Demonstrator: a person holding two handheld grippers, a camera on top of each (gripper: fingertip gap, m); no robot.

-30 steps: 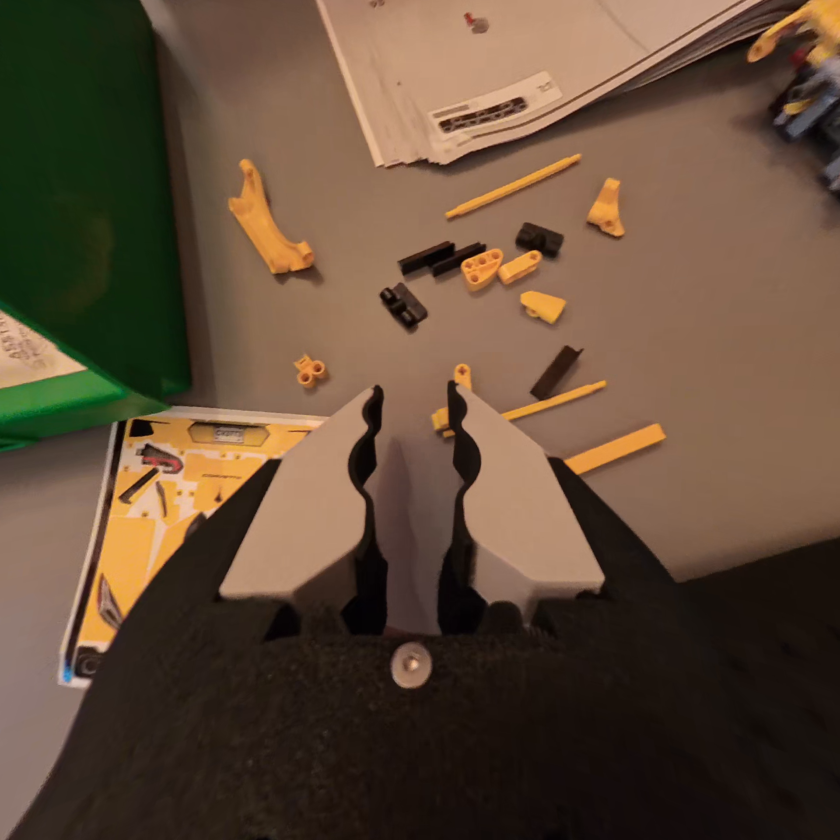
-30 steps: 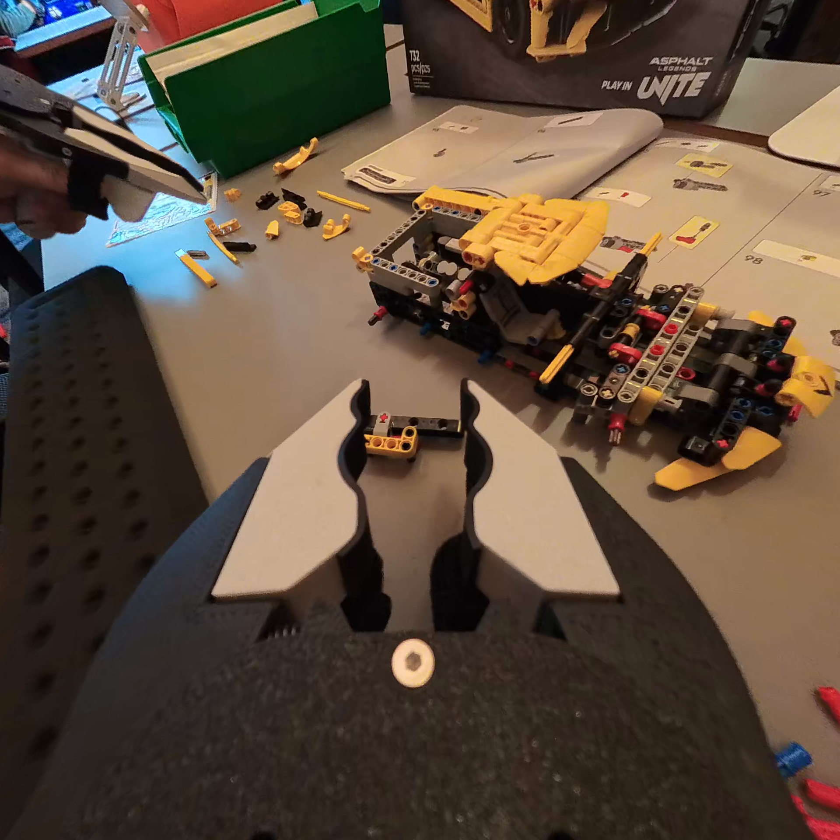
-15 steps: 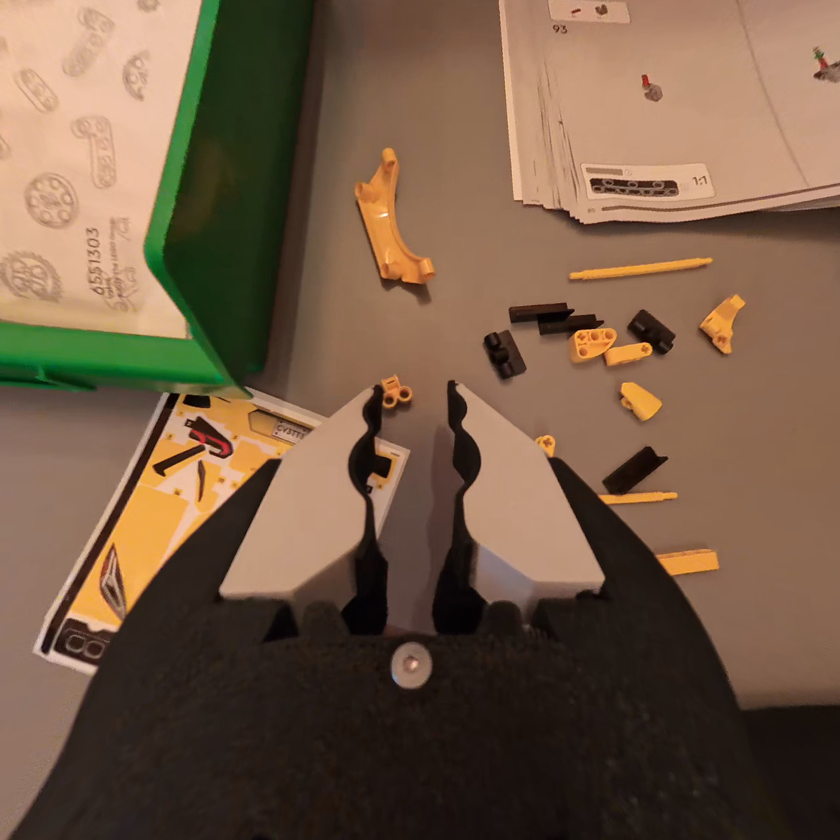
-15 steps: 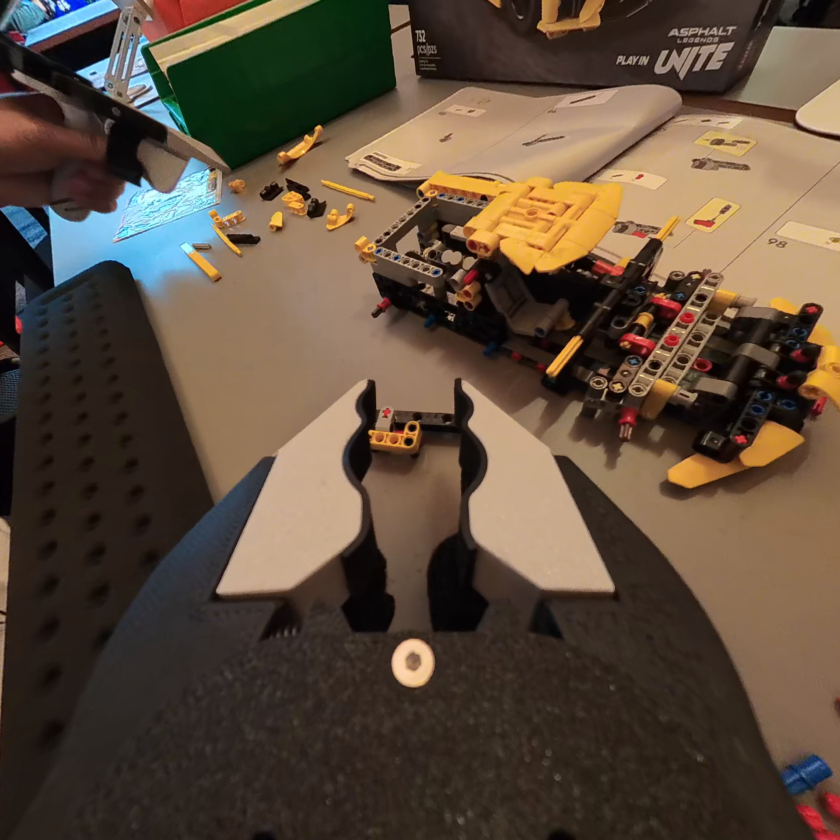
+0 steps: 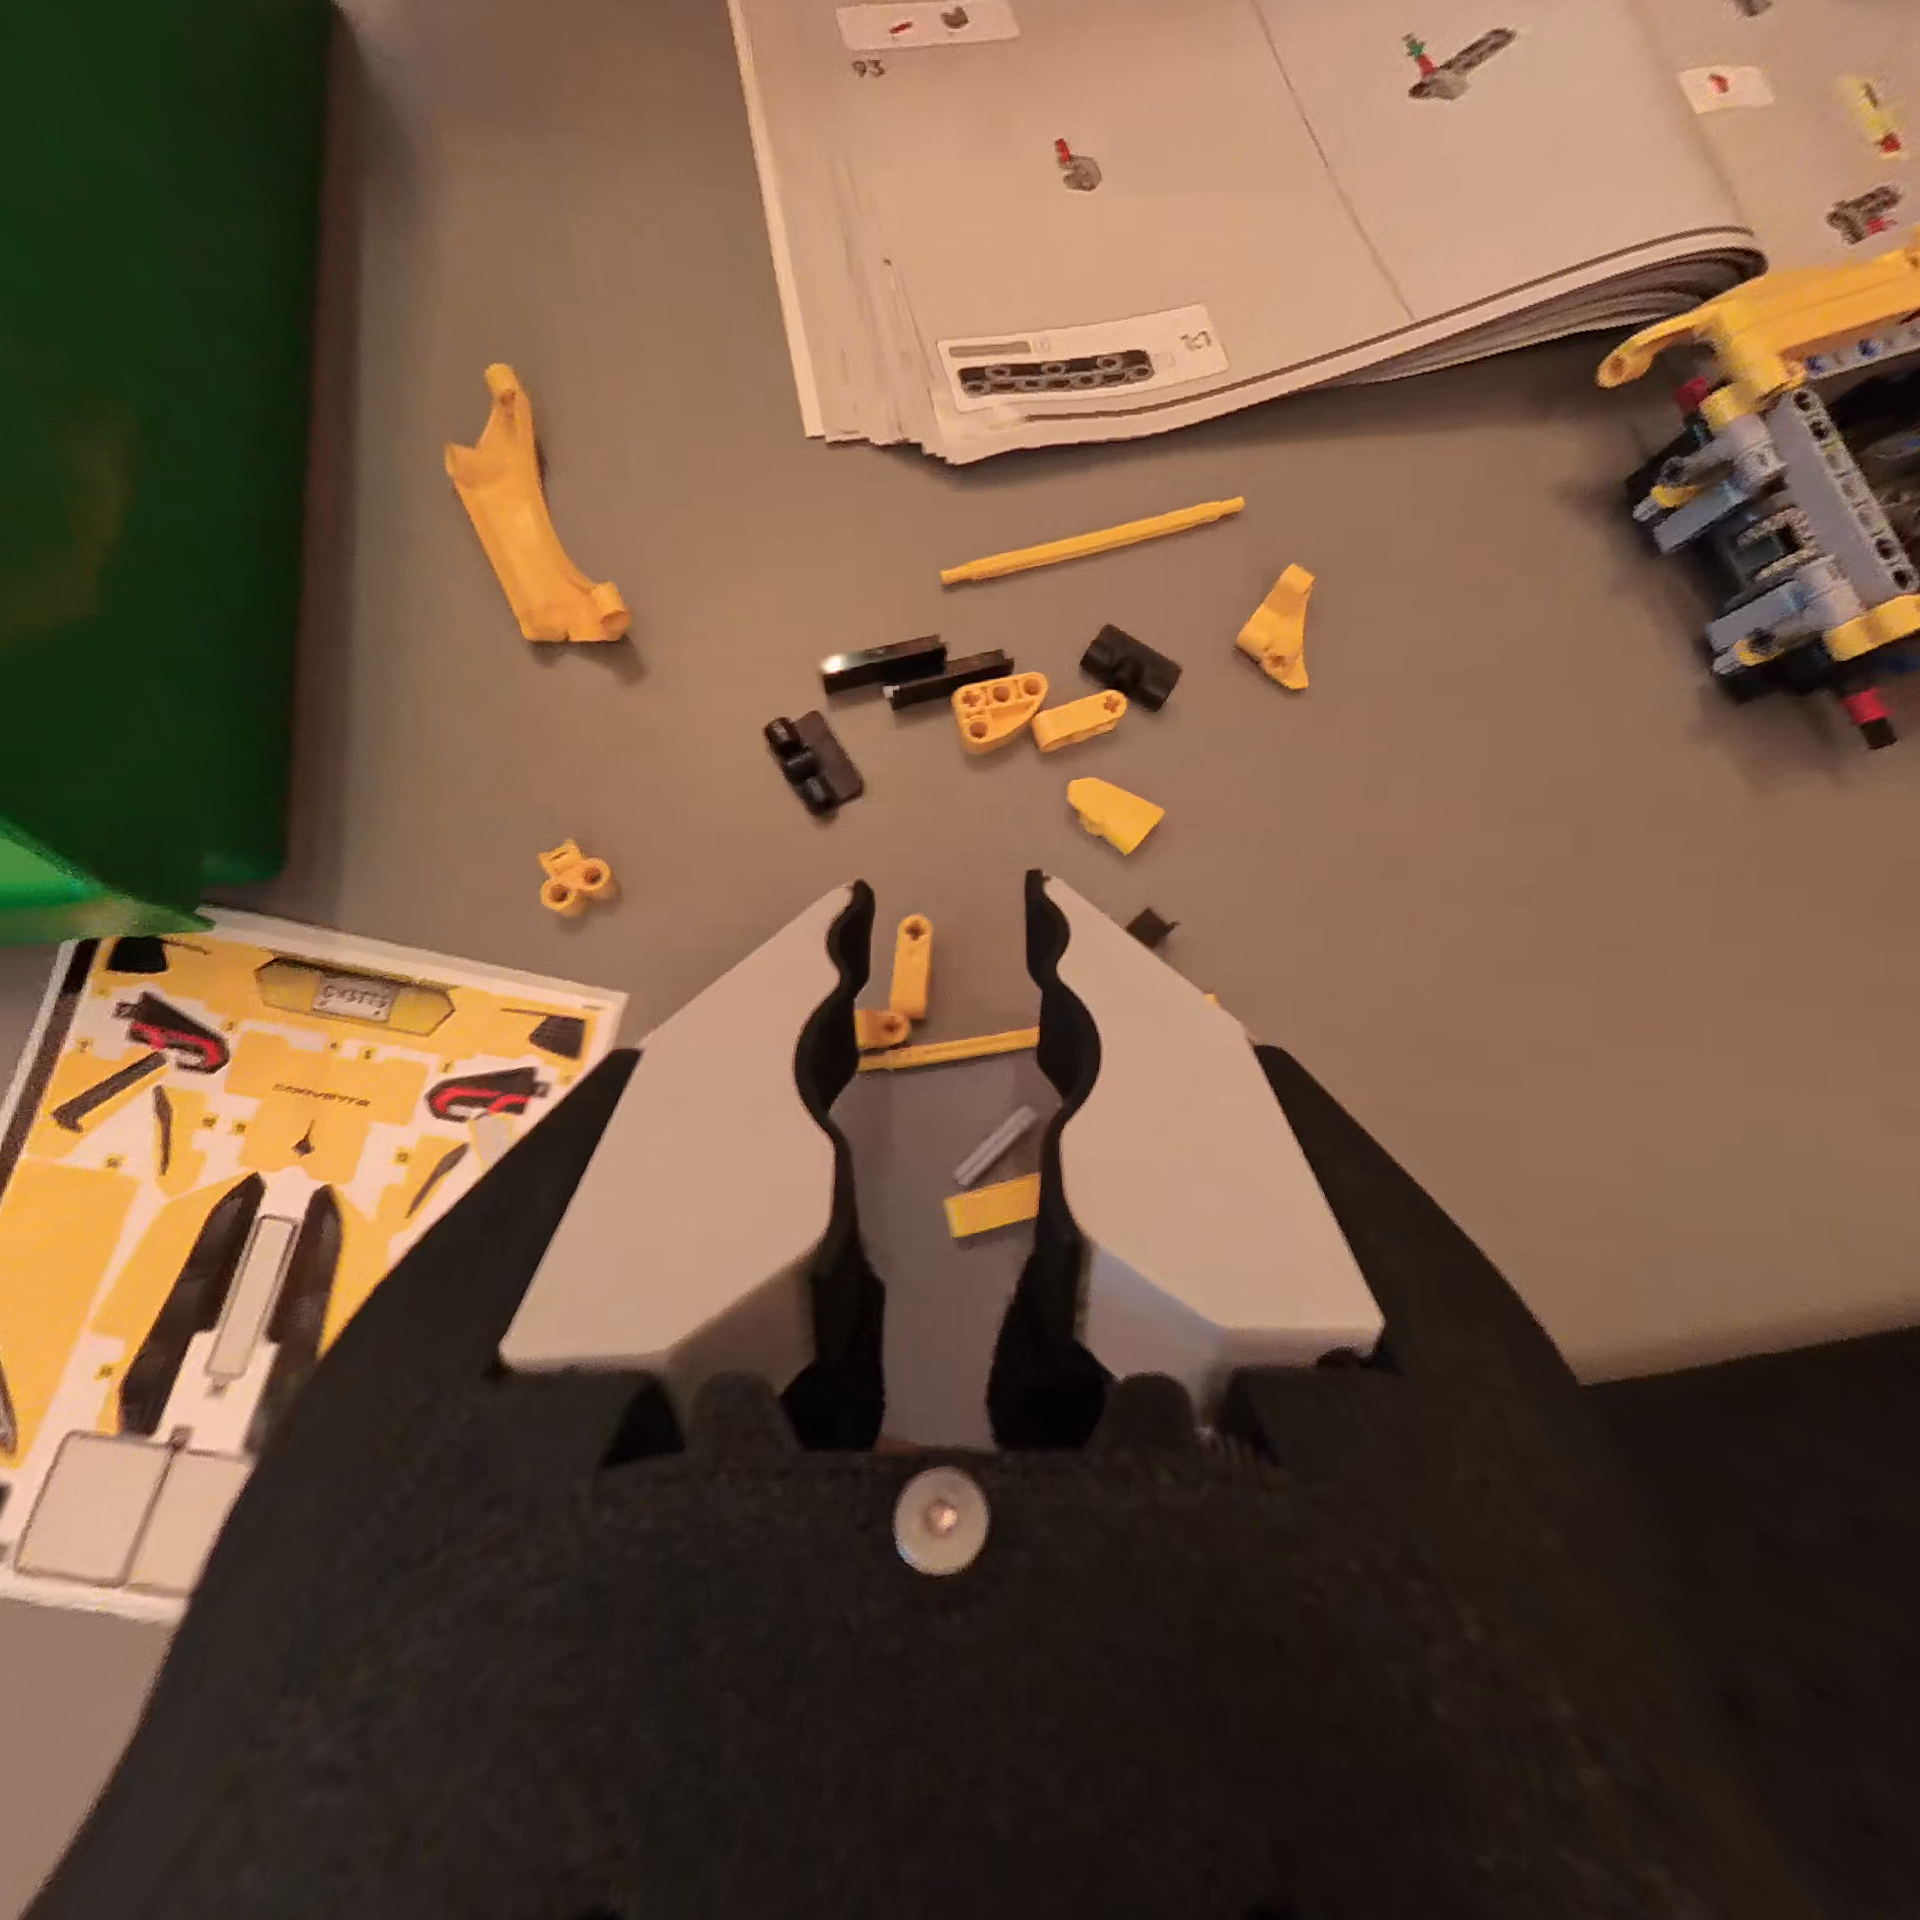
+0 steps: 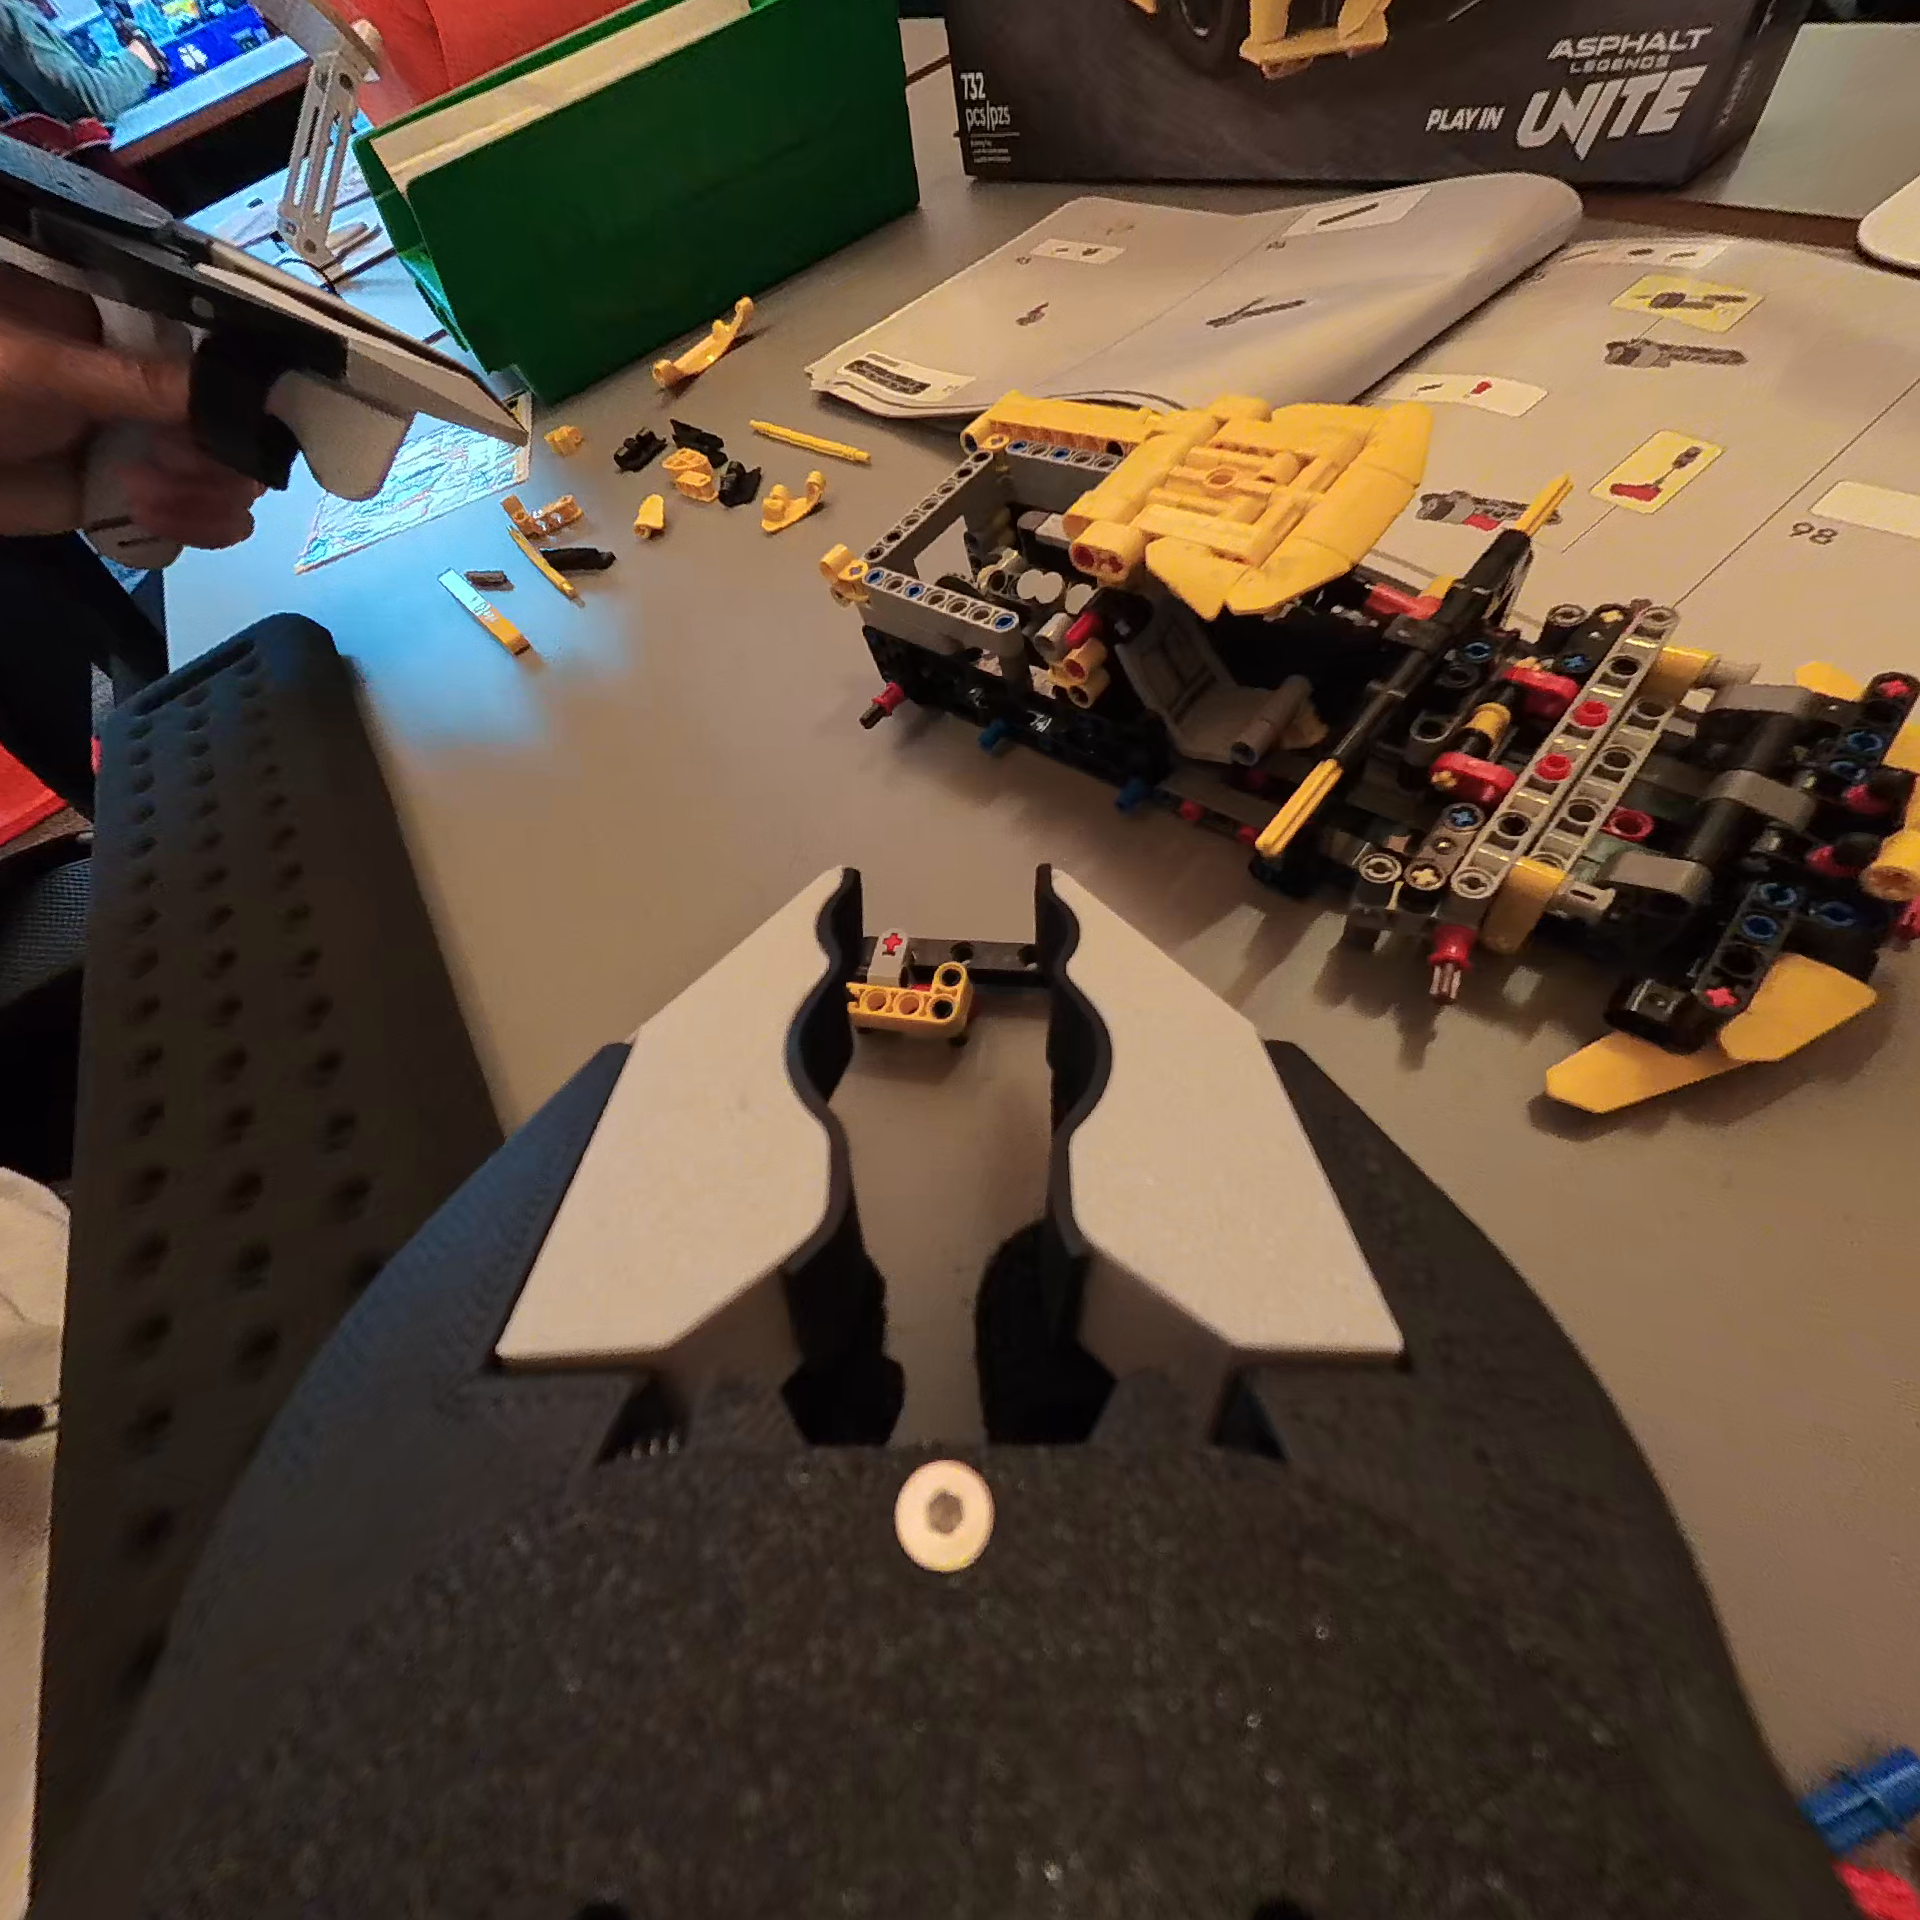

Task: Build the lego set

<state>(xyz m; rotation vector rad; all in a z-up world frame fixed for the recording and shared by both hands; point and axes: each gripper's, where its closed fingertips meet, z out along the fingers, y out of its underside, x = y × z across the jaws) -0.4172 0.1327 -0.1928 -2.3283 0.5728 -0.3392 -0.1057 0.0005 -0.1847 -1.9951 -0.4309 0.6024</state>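
Left wrist view: yellow liftarm [image 5: 910, 964] newly between jaws

Warm, dim indoor light in both views. Soft motion blur across the left wrist view, worst at the green bin [image 5: 135, 436] and the sticker sheet [image 5: 260, 1174]. Sharper in the right wrist view, with cool blue-white glare on the table [image 6: 623, 665] at upper left. Soft shadows under the car model [image 6: 1351, 727]. Wide-angle bending toward the edges, corners smeared.
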